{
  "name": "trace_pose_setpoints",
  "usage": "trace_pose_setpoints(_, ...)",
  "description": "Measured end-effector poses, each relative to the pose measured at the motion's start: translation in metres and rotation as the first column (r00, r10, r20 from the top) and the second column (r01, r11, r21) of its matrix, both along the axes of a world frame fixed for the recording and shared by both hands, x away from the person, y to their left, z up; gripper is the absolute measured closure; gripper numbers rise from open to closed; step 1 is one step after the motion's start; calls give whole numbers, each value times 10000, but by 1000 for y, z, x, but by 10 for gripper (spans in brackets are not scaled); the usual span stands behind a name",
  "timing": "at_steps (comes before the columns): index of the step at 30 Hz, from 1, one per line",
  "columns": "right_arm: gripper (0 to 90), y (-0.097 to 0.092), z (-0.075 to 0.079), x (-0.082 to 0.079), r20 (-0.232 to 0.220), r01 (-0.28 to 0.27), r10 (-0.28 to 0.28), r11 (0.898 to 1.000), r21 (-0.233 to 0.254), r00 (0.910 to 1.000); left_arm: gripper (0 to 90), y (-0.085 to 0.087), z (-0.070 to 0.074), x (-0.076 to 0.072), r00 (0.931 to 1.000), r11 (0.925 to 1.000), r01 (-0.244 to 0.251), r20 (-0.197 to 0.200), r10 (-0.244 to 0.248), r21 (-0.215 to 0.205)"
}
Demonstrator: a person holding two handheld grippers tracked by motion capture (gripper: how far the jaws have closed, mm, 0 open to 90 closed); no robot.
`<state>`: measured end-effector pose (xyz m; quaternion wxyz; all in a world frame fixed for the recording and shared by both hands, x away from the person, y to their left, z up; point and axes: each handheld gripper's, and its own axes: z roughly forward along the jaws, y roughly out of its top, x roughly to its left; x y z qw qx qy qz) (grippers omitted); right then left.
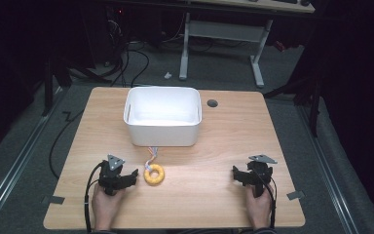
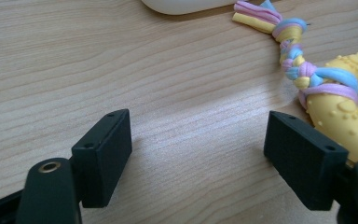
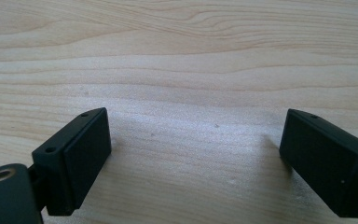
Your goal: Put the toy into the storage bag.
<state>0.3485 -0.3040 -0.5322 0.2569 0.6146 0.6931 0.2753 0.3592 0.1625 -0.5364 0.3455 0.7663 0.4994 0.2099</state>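
A yellow ring toy [image 1: 154, 174] with a knotted pastel rope [image 1: 151, 156] lies on the wooden table just in front of the white bin [image 1: 162, 116]. My left gripper [image 1: 135, 175] rests low at the ring's left, jaws wide apart over bare wood. In the left gripper view the ring [image 2: 349, 112] sits just beyond the right jaw, its rope [image 2: 291, 51] running up toward the bin. My right gripper [image 1: 234, 173] stands at the table's right front, open, with bare wood between its jaws [image 3: 196, 158].
The white bin is an open tub at the table's back middle. A round cable hole [image 1: 212, 103] sits right of it. Tape marks [image 1: 53, 199] flag the front corners. A desk frame [image 1: 224, 39] stands beyond the table.
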Motion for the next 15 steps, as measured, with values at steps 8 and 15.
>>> trace_pose_setpoints(8,87,1,0,0,9,4,-4,10000,-15,10000,234,-1,0,-1,10000,9999,45,18,-46,91)
trace_pose_setpoints(15,87,1,0,0,1,15,-15,10000,-5,10000,221,0,0,0,10000,10000,-46,4,46,67)
